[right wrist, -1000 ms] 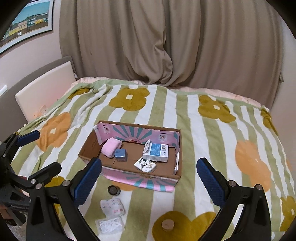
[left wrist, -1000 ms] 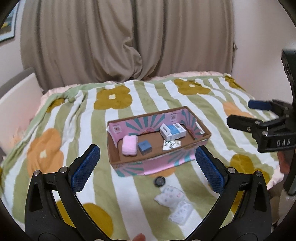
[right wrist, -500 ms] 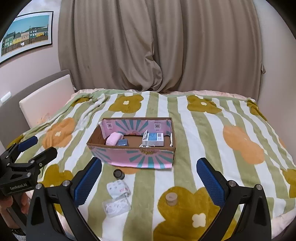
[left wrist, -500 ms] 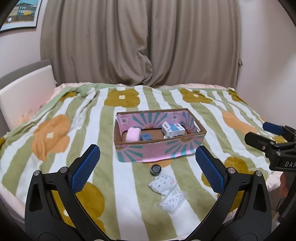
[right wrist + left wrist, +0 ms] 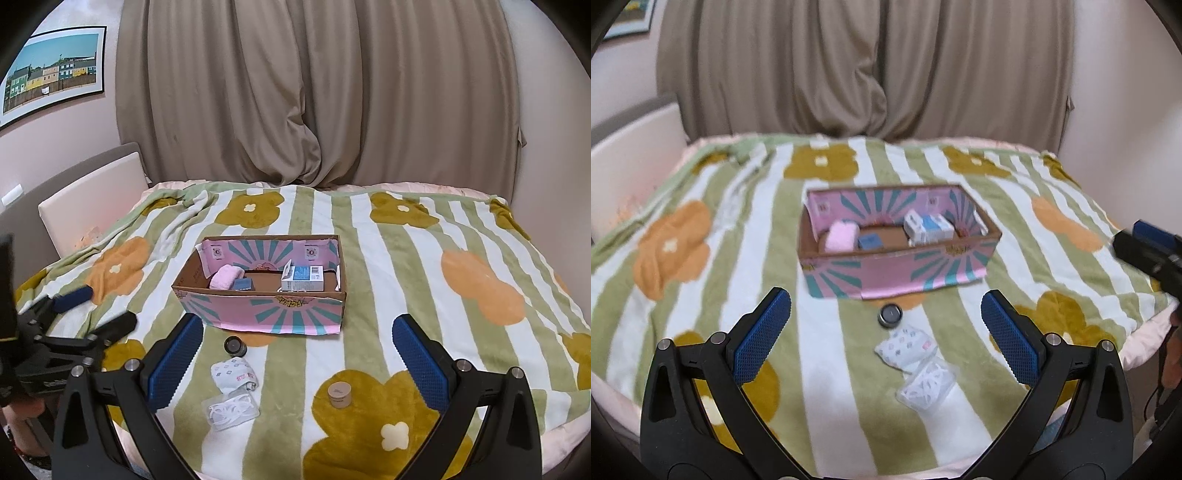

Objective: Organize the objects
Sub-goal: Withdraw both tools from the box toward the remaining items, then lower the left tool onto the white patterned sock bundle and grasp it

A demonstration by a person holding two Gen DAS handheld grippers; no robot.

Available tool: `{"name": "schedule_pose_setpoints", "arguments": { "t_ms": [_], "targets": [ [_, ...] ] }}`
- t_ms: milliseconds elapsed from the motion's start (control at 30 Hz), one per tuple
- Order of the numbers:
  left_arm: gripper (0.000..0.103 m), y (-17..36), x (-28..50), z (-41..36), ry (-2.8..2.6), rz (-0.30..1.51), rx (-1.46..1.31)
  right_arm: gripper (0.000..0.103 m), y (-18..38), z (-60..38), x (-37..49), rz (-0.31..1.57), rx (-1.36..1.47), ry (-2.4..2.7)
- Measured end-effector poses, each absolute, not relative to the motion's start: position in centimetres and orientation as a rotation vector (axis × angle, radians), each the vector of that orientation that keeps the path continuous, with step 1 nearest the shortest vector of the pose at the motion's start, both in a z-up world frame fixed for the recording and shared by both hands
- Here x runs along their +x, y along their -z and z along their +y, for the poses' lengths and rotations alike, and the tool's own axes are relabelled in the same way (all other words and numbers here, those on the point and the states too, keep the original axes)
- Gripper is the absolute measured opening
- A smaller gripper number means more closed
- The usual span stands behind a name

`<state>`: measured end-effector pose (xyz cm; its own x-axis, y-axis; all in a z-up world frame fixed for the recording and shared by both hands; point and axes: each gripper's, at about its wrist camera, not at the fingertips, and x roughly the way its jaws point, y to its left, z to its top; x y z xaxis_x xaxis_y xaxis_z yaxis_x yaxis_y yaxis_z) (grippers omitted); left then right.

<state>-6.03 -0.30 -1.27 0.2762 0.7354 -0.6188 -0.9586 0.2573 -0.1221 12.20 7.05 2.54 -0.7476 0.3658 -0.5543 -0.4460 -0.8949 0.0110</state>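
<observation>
Both grippers are released and hold nothing: the left gripper (image 5: pixel 886 325) and the right gripper (image 5: pixel 297 352) each show jaws spread wide above the near edge of the bed (image 5: pixel 461 236).

Landmark: the pink cardboard box (image 5: pixel 258 308) at the centre of the bed. It already contains a pink soft roll (image 5: pixel 226 276), a small blue block (image 5: pixel 243 284) and a white-and-blue carton (image 5: pixel 303 278).

Items outside the box, all on its near side:
- Small dark round cap (image 5: pixel 234 345), just in front of the box's near wall. Probably rigid, light and liable to roll; grip across its diameter.
- White patterned fabric bundle (image 5: pixel 233 374), nearer than the cap. Soft and compressible; grip at the thickest part of the middle so the fabric does not slip out.
- Clear flat packet (image 5: pixel 231 410) with white contents, touching or just beside the bundle on its near side. The film is likely slippery and thin; pinch one raised edge.
- Short tan cylinder (image 5: pixel 339 394), in front of the box's right corner, well apart from the other three. Appears stiff; grip across its sides, upright.

Caution: the blanket is soft, so low items may sink on contact.
</observation>
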Motion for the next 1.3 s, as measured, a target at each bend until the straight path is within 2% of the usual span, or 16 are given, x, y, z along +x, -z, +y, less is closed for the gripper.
{"name": "schedule_pose_setpoints", "arguments": {
  "t_ms": [433, 833, 1033, 1167, 1300],
  "targets": [
    [0.103, 11.9, -3.1, 4.9, -1.086, 0.664, -0.756, 0.102, -1.4, 9.0, 12.2, 0.255, -0.818, -2.549],
    [0.102, 18.1, -0.2, 8.2, -1.021, 0.796, -0.829, 0.102, 0.2, 11.3, 11.6, 0.294, -0.871, -2.496],
    [0.098, 19.8, 0.6, 9.0, -1.010, 0.839, -0.843, 0.102, 0.5, 12.0, 11.4, 0.302, -0.883, -2.481],
    [0.092, 20.7, 0.8, 9.4, -0.999, 0.853, -0.861, 0.102, 0.8, 12.1, 11.3, 0.305, -0.893, -2.476],
    [0.081, 21.2, 1.0, 9.5, -0.979, 0.847, -0.877, 0.102, 0.8, 12.4, 11.2, 0.309, -0.896, -2.471]
  ]
}}
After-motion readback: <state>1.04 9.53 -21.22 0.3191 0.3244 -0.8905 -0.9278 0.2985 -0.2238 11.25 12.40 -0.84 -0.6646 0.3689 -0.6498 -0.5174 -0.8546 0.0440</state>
